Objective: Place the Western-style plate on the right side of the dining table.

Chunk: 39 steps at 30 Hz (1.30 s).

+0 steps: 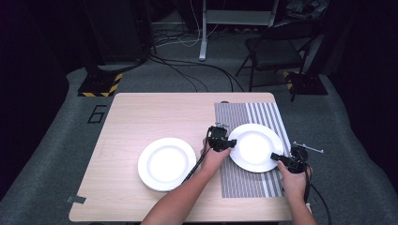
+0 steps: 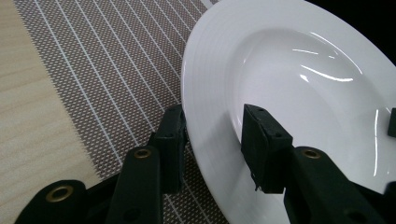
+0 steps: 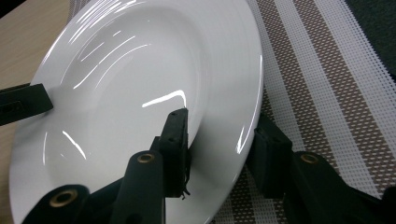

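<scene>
High view: left gripper point(image 1: 233, 142) and right gripper point(image 1: 273, 156) straddle opposite rims of a round white ceramic plate point(image 1: 255, 146) on a striped brown-white woven placemat point(image 1: 246, 183). A second white plate point(image 1: 166, 163) lies well left of both.

Left gripper view: jaws spread astride the rim, gap visible.

Right gripper view: same, rim between spread jaws.

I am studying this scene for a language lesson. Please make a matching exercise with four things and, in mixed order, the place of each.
Things:
1. left gripper
2. right gripper
3. second plate
4. striped mat

Places:
A. on the bare wood, left of the mat
B. under the held plate
C. at the held plate's left rim
D. at the held plate's right, near rim

Pairs: 1-C, 2-D, 3-A, 4-B
</scene>
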Available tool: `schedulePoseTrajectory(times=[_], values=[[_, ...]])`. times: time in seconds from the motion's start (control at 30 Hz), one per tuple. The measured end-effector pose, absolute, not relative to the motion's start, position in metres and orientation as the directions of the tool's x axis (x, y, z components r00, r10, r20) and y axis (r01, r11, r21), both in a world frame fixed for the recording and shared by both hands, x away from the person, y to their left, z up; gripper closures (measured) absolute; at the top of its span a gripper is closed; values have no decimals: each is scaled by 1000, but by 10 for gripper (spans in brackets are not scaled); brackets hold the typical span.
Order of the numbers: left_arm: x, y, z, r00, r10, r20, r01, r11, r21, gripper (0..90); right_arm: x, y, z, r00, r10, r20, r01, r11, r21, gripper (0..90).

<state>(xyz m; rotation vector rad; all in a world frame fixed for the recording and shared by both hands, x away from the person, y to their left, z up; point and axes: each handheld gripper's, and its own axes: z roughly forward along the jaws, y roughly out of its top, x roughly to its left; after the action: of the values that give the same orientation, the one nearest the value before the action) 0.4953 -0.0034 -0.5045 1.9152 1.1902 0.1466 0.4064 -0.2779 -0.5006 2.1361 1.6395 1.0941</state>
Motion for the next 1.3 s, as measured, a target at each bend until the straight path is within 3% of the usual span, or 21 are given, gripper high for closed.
schedulePoseTrajectory(times=[0.47, 0.57, 0.93, 1.3], values=[[492, -7, -504, 586, 775, -237, 624, -245, 742, 561, 405, -267, -503, 54, 963, 264, 730, -219, 647, 522], [490, -4, -500, 621, 764, -175, 582, -300, 756, 536, 403, -266, -502, 41, 969, 245, 724, -198, 661, 497], [484, 12, -479, 632, 754, -181, 558, -280, 782, 500, 384, -264, -492, -3, 985, 171, 665, -126, 737, 421], [473, 34, -458, 656, 738, -155, 523, -297, 799, 493, 374, -253, -472, -65, 977, 201, 640, -113, 760, 412]])
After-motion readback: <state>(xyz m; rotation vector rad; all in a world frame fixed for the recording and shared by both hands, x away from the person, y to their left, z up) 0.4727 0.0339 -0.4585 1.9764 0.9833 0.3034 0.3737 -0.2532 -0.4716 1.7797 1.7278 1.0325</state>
